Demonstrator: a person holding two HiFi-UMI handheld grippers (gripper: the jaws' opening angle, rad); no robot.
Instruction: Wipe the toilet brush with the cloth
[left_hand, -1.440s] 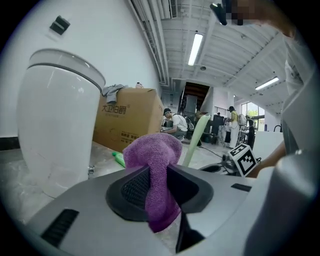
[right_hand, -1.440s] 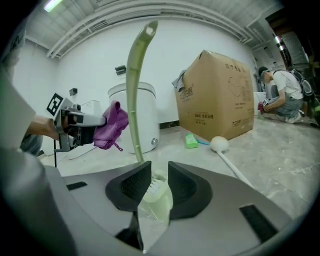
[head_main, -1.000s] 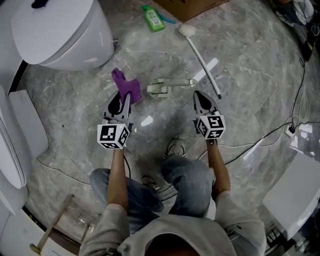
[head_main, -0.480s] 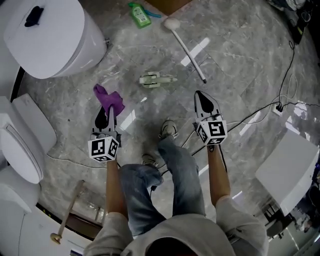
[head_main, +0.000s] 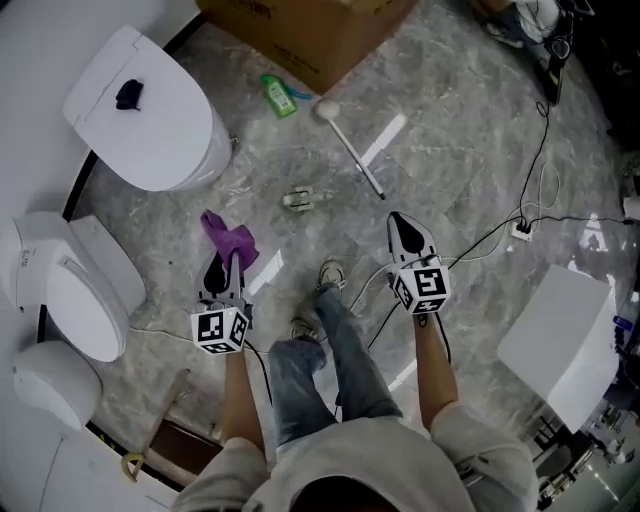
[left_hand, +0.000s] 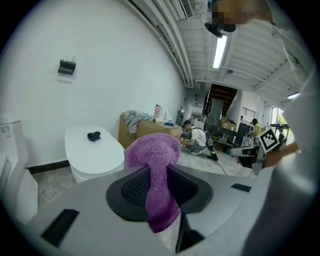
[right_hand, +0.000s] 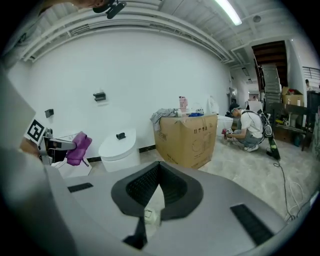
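Observation:
My left gripper (head_main: 226, 265) is shut on a purple cloth (head_main: 230, 240), which bunches out beyond the tips and hangs high above the floor. In the left gripper view the cloth (left_hand: 152, 160) is pinched between the jaws. My right gripper (head_main: 400, 222) is shut with nothing in it; its closed jaws show in the right gripper view (right_hand: 159, 172). A long white toilet brush (head_main: 350, 150) lies on the marble floor ahead, its head toward the box. A small pale scrub brush (head_main: 298, 200) lies nearer, between and beyond the grippers. Neither gripper touches either brush.
A white toilet (head_main: 145, 110) stands at the upper left and another (head_main: 70, 295) at the far left. A cardboard box (head_main: 310, 30) and a green bottle (head_main: 280, 95) sit ahead. Cables (head_main: 520, 225) run across the floor at right, near a white panel (head_main: 560, 340).
Both grippers have risen well above the floor, the left carrying the cloth up with it. The brushes stay on the floor and now look smaller and farther away.

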